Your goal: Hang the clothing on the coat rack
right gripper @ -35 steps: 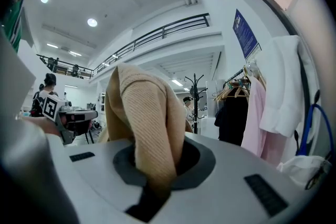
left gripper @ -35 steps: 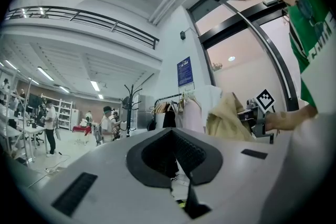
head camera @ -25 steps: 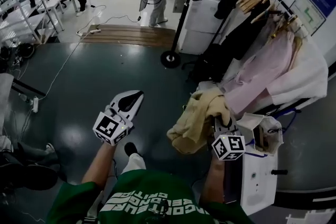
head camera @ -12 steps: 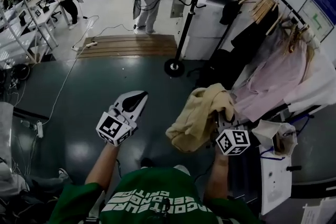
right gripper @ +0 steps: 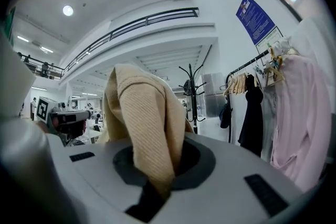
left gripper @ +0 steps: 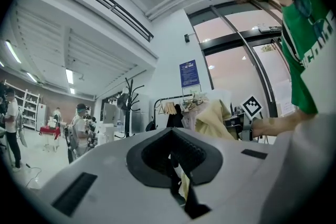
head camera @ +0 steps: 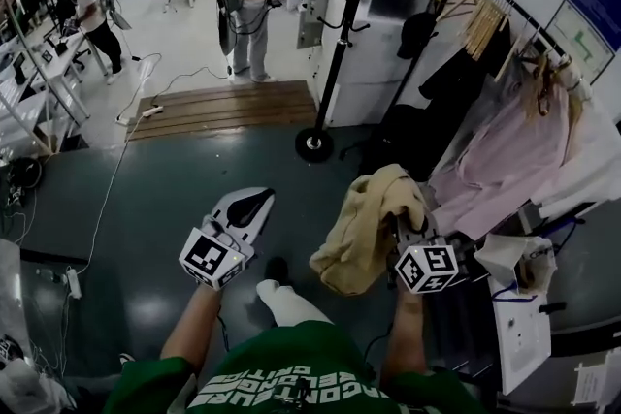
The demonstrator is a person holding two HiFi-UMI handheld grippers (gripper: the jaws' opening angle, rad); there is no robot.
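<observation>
A tan knit garment [head camera: 364, 228] hangs bunched from my right gripper [head camera: 403, 230], which is shut on a fold of it. In the right gripper view the cloth [right gripper: 142, 118] rises from between the jaws of that gripper [right gripper: 155, 176] and drapes over to the left. My left gripper [head camera: 254, 200] hovers to the garment's left, apart from it, with its jaws together and nothing in them [left gripper: 174, 159]. The black coat rack [head camera: 335, 63] stands ahead on its round base [head camera: 313, 145], with its hooks bare as far as I can see. It also shows as a thin pole [right gripper: 191, 97] beyond the cloth.
A clothes rail [head camera: 485, 10] with wooden hangers, dark clothes and pink garments [head camera: 505, 145] fills the right side. A white unit [head camera: 519, 330] stands at lower right. A wooden platform [head camera: 223, 107] lies ahead on the left, and a person [head camera: 243, 5] stands beyond it.
The coat rack's base and the clothes rail have come nearer in the head view. Both grippers hold the same pose, and the garment stays in the right one.
</observation>
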